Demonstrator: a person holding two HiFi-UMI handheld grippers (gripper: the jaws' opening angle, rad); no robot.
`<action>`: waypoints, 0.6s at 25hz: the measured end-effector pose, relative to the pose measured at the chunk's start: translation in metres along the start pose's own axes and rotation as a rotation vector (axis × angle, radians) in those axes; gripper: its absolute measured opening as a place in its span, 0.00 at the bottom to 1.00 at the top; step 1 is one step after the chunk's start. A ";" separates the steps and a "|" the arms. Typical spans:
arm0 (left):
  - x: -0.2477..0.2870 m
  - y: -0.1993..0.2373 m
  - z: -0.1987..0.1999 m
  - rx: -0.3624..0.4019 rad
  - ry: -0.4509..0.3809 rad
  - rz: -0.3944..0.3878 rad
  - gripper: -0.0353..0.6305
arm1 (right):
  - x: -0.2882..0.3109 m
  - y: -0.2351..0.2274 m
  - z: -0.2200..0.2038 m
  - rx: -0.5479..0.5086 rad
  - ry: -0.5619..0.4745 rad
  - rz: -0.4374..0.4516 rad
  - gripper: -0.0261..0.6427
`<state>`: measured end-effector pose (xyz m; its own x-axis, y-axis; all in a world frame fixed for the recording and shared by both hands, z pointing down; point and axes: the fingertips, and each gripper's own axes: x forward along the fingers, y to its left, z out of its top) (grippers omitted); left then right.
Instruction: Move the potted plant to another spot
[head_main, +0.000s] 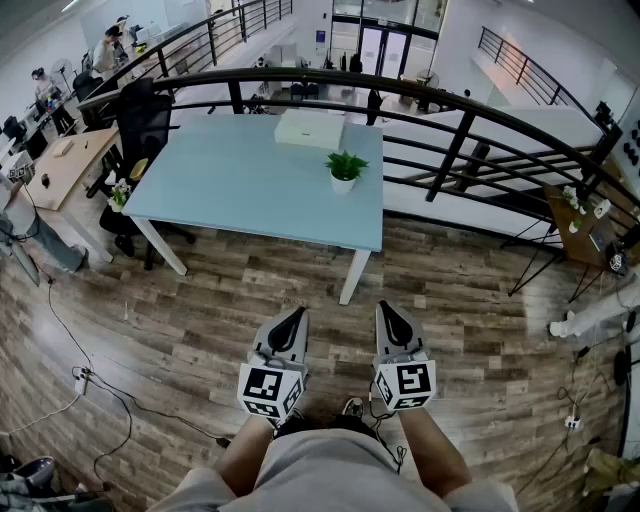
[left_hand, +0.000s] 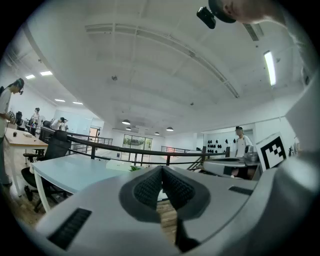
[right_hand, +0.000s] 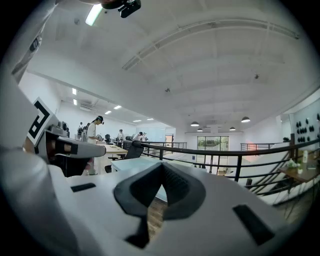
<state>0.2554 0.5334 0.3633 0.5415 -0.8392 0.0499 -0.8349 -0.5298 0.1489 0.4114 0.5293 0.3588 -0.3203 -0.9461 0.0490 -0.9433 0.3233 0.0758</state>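
At the near edge the person's forearms are reaching forward, each holding a gripper level above the wood floor (head_main: 200, 320). The left gripper (head_main: 297, 313) is showing its jaws pressed together, the ribbed pads meeting at the tips with nothing between them. The right gripper (head_main: 385, 306), just beside it, is likewise closed tight on nothing (only floor is showing through the slot below its pads).

Beyond a stretch of bare floor, a pale blue table (head_main: 240, 180) is standing on white legs. The potted plant (head_main: 346, 168) is sitting upright on it toward the far right corner, well apart from both grippers. A flat white box (head_main: 309, 128) is lying near the far edge, just left of and beyond the plant. A black railing (head_main: 440, 100) is curving behind the table, and a black office chair (head_main: 145, 115) is standing at its far left corner.
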 end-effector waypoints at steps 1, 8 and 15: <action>-0.007 0.005 -0.002 0.000 0.004 -0.001 0.07 | 0.001 0.010 -0.001 -0.001 0.003 0.003 0.04; -0.033 0.038 -0.015 0.022 0.027 -0.033 0.07 | 0.002 0.053 -0.009 -0.005 0.027 -0.018 0.04; -0.037 0.049 -0.037 -0.026 0.082 -0.094 0.07 | -0.005 0.069 -0.022 -0.031 0.075 0.003 0.04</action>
<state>0.1977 0.5430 0.4056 0.6247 -0.7724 0.1146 -0.7775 -0.6019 0.1822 0.3503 0.5566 0.3858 -0.3145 -0.9412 0.1233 -0.9389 0.3276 0.1060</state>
